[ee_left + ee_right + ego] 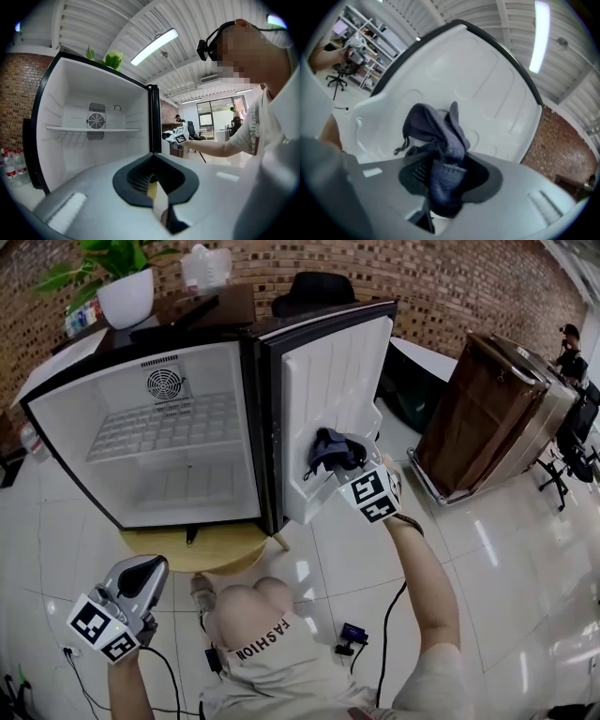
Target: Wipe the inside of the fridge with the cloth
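Left hand-held gripper [141,576], shut and empty, hangs low, while the right hand-held gripper [345,468], the nearer to the work, pinches the one dark cloth [331,448] at the open door's [328,371] inner panel, with the one fridge's [66,427] cavity and its single shelf [159,432] lying to its left.

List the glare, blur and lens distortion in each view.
Head view: the wide lens bows the fridge's edges, and ceiling lights glare in streaks on the glossy floor. Left gripper view: the ceiling lamp is blown out white, and the corners darken. Right gripper view: the whole picture is soft, the cloth is smeared and the light strip is overexposed.
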{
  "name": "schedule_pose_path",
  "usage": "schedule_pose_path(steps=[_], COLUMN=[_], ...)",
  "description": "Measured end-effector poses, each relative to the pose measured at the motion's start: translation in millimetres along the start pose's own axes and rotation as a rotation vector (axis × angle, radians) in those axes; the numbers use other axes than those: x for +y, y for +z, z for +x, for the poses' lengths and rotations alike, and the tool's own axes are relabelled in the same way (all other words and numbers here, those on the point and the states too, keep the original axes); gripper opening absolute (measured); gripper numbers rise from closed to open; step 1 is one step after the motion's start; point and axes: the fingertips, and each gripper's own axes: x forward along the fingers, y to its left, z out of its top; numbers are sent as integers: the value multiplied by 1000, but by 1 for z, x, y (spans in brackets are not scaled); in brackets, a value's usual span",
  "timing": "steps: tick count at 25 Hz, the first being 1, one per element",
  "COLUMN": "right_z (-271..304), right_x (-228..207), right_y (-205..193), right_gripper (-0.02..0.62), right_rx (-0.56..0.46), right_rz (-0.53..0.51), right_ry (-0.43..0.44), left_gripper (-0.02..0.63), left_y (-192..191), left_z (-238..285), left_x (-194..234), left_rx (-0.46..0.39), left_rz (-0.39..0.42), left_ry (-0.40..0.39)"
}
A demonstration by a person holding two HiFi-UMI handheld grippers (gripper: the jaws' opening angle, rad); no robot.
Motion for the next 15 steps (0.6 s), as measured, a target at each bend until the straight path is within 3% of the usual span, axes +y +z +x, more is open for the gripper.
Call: schedule_pose_path(steps=[2, 9, 15], right_z=[12, 37, 48], right_x=[-25, -81, -114], right_y=[-19, -64, -95], right_gripper=[135, 135, 130], right_rx=[42, 226, 340], right_rz=[60, 52, -5], right_ry=[-10, -36, -164], left_gripper=[0, 0, 0], left_y=[0, -2, -3], left_z=[-2, 0, 3], left_x=[0, 1, -5], left_rx=[1, 1, 2], left_rz=[0, -10, -23], left_ry=[2, 1, -5])
